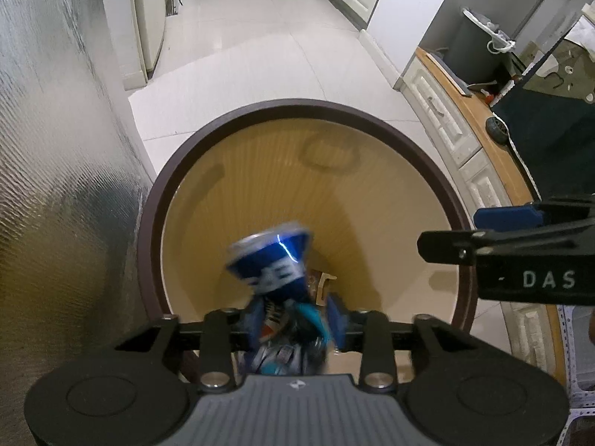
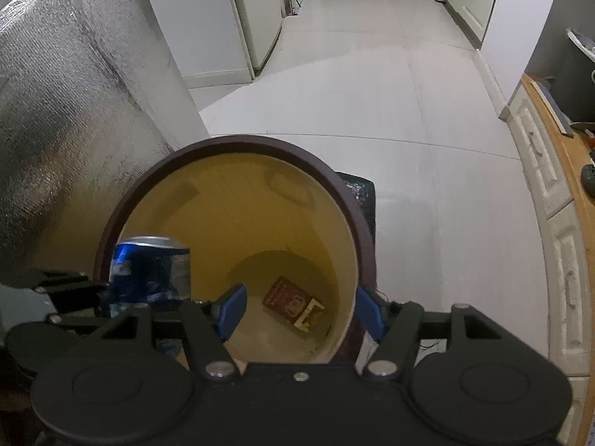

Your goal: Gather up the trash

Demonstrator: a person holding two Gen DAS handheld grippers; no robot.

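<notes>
Blue can (image 1: 273, 260) blurred over bin (image 1: 148, 223) — left gripper (image 1: 297, 319) contact unclear.

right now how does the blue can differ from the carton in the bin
The blue can is at the bin mouth between the left hand-held gripper fingers; the carton lies flat on the bottom. The can is blue, round and metal; the carton is reddish-brown and boxy. Both are within the bin rim.

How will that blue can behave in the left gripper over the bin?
The blue can looks dented, so it probably gives when squeezed. Likely empty and light. Its glossy metal may slip from the left gripper into the bin.
</notes>
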